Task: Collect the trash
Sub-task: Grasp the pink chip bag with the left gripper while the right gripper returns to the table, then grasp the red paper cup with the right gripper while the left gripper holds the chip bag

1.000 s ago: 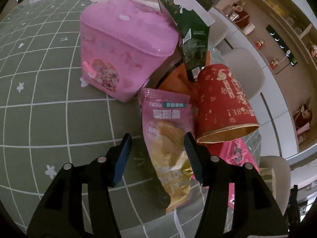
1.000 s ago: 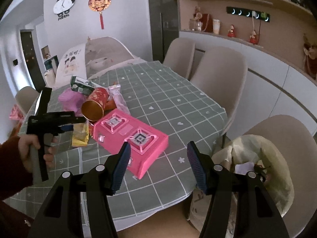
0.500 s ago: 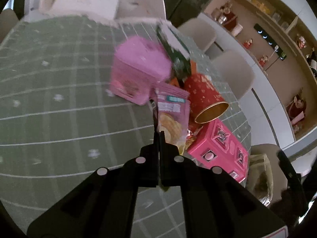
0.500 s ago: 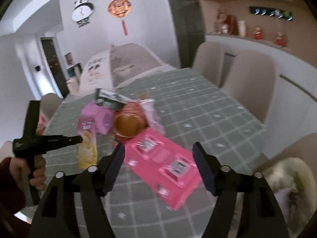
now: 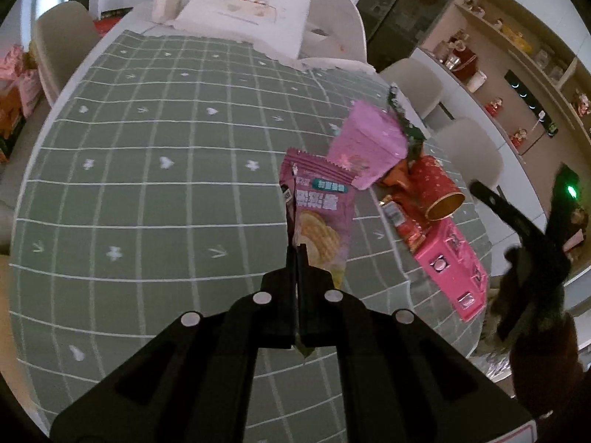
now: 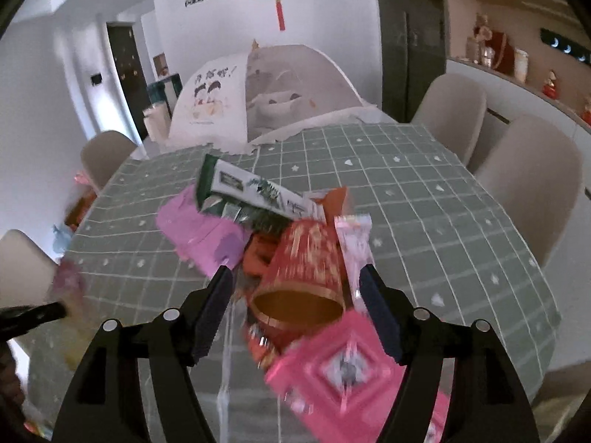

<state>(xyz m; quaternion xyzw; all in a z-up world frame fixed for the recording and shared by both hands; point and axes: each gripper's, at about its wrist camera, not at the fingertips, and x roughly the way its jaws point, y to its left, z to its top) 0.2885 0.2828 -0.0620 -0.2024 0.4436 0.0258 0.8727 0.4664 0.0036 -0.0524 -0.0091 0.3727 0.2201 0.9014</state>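
My left gripper [image 5: 296, 254] is shut on a pink snack bag [image 5: 319, 206] and holds it lifted above the green checked tablecloth [image 5: 147, 192]. The trash pile lies to its right: a pink box [image 5: 369, 147], a red paper cup [image 5: 437, 190] on its side, a green wrapper [image 5: 404, 129] and a flat pink carton [image 5: 450, 262]. My right gripper [image 6: 295, 288] is open, its fingers either side of the red cup [image 6: 306, 277], just above the pink carton [image 6: 340, 369]. The pink box [image 6: 203, 232] and green wrapper [image 6: 251, 192] lie behind the cup.
A white mesh food cover [image 6: 258, 92] stands at the table's far end. Beige chairs [image 6: 524, 184] ring the table. A clear candy wrapper [image 6: 354, 243] lies right of the cup. The right hand-held gripper [image 5: 524, 236] shows at the left wrist view's right edge.
My left gripper closed on the pink snack bag and lifted it up and away from the pile. My right gripper moved in from the table's edge to around the red cup.
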